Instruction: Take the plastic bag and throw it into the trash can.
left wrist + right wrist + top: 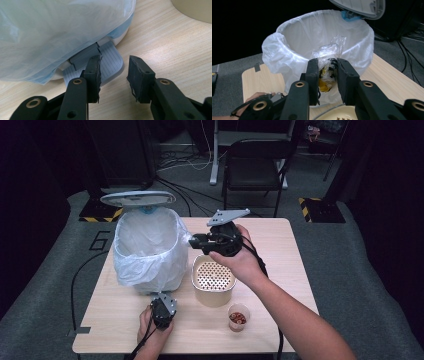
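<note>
Bin with the white liner has its lid up, and my left gripper is pressing its pedal, one pad on it, jaws as closed as they go with nothing between. Right gripper is clamped on a crinkly plastic wrapper just at the bin's rim. Beige strainer bowl sits beside the bin, and the small cup holds reddish-brown bits.

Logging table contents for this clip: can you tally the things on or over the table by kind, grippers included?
Pedal bin with white liner, lid up: 1
Cream perforated container: 1
Small cup with reddish-brown contents: 1
Crumpled clear plastic bag with yellow and black inside, clamped in the right gripper: 1
Grippers, counting the left gripper at the bin's pedal: 2
Total: 6
</note>
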`<state>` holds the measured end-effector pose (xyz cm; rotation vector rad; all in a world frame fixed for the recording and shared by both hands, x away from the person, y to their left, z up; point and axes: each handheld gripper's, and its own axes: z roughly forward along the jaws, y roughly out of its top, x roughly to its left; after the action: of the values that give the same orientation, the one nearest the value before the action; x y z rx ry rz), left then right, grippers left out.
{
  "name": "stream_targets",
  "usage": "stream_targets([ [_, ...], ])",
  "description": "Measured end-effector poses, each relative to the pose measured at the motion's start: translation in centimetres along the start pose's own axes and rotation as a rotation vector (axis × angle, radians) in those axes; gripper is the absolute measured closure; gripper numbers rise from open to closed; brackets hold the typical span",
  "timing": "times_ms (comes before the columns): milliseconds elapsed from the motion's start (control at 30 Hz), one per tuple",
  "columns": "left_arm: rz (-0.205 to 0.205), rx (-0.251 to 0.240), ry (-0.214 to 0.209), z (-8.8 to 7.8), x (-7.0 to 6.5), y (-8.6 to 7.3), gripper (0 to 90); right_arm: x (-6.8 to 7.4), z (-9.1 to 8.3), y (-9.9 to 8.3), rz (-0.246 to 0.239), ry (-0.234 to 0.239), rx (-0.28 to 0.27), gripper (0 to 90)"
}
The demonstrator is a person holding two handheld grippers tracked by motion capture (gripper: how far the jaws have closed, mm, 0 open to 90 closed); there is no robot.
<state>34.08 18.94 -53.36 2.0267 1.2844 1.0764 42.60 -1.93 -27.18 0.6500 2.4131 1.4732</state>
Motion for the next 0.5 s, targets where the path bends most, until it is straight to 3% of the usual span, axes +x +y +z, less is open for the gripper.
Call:
stream_targets([
  [233, -0.015, -0.007, 0.025, 0.1, -0.2, -0.1, 62.3, 0.8, 1.3, 0.6, -0.012, 0.019, -0.002, 72.2],
  [267, 0.009, 0.024, -0.005, -0.2, 0.1, 0.1, 62.3, 0.9, 1.5, 0.7, -0.013, 0.017, 0.001, 72.2],
  [300, 0.003, 0.005, 0.013, 0.0, 0.0, 0.0, 62.3, 1.0, 1.7, 0.8, -0.017, 0.017, 0.001, 72.2],
  [333, 0.007, 0.023, -0.007, -0.2, 0.1, 0.1, 62.3, 1.0, 2.0, 1.0, -0.019, 0.017, 0.001, 72.2],
  [500, 0.007, 0.024, -0.006, -0.2, 0.1, 0.1, 62.3, 1.1, 3.2, 1.6, -0.030, 0.015, 0.003, 72.2],
])
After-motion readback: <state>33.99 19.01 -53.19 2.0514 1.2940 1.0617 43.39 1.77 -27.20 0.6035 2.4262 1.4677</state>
